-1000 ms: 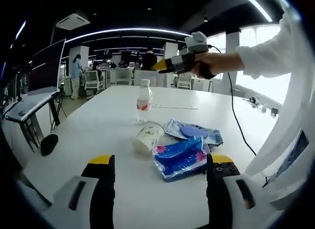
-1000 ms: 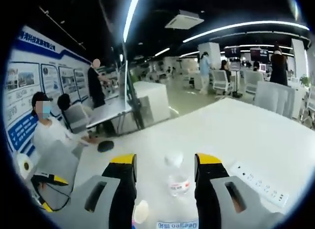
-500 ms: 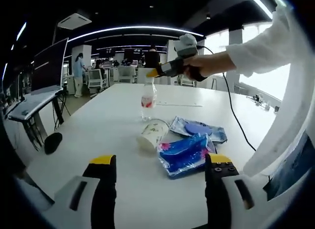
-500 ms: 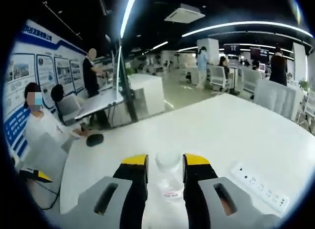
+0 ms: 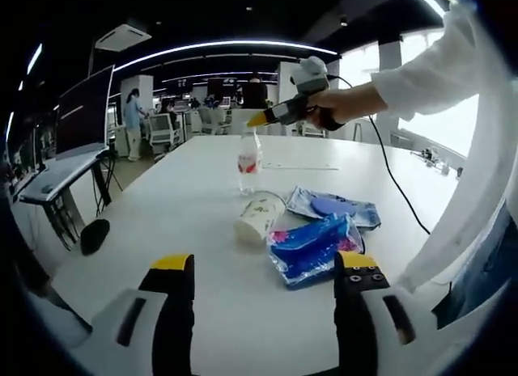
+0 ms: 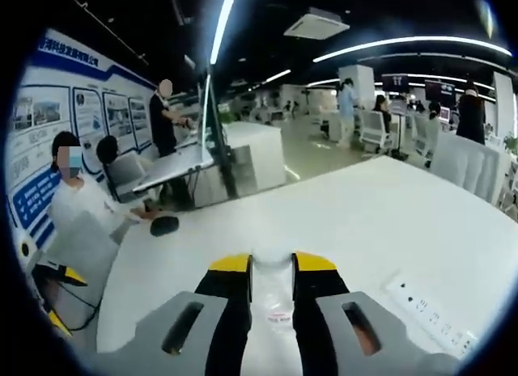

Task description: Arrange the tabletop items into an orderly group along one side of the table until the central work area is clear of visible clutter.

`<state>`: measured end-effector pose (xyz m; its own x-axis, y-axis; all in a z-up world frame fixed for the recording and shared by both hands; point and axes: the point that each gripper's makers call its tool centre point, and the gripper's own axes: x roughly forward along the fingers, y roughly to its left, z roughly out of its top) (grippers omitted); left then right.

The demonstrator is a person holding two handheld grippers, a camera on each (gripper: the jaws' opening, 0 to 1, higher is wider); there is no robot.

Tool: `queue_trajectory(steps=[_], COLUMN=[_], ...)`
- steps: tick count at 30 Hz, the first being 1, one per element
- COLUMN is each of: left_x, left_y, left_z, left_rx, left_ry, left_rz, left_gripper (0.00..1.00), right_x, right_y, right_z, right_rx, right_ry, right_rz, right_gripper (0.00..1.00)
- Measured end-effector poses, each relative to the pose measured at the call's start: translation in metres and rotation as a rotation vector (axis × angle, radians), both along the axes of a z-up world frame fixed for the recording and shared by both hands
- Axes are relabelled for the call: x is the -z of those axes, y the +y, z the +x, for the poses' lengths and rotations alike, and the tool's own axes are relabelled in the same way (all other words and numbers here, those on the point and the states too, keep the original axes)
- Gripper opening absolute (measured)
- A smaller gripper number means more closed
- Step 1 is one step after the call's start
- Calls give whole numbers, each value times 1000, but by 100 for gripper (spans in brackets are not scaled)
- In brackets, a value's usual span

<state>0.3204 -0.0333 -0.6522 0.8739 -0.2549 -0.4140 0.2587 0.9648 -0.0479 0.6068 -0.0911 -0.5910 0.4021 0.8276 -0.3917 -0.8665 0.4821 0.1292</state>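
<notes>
A clear water bottle point(image 5: 248, 161) with a red label stands upright on the white table point(image 5: 162, 222). My right gripper point(image 5: 261, 119) comes in from the right in a hand and is shut on the bottle's top. In the right gripper view the bottle point(image 6: 272, 291) is pinched between the yellow-tipped jaws of my right gripper point(image 6: 271, 264). A paper cup point(image 5: 258, 218) lies on its side nearer me. Beside it lie a blue snack bag point(image 5: 312, 250) and a second blue packet point(image 5: 333, 208). My left gripper point(image 5: 263, 264) is open above the table's near edge, short of these things.
A power strip point(image 6: 429, 313) lies on the table to the right of the bottle. A black object point(image 5: 95, 234) sits low beyond the table's left edge. Desks, chairs and people point(image 6: 77, 210) fill the office around the table.
My right gripper's jaws have drawn in from either side of the bottle and shut on it. The left gripper stays open, its view shifted slightly.
</notes>
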Motion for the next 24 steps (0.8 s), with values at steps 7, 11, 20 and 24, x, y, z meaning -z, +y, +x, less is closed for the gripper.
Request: queue_trajectory(steps=[7,11,20,24], left_x=[2,4,7,8], left_y=[-2,-2,0,2], left_z=[-1,-1,-1,-1], left_rx=[10,12,10,5], left_ry=[9,16,32,36], left_rz=[15,22,38,41], left_gripper=[70,70,69,68], right_x=[12,20,19,21], right_y=[-2,2,18,21], right_z=[-8,-10,6,8], right_rx=[2,31,58,-27], right_ry=[-73,-34,-30,-33], right_rz=[-50,-32,7,12], right_gripper=[21,30,20,19])
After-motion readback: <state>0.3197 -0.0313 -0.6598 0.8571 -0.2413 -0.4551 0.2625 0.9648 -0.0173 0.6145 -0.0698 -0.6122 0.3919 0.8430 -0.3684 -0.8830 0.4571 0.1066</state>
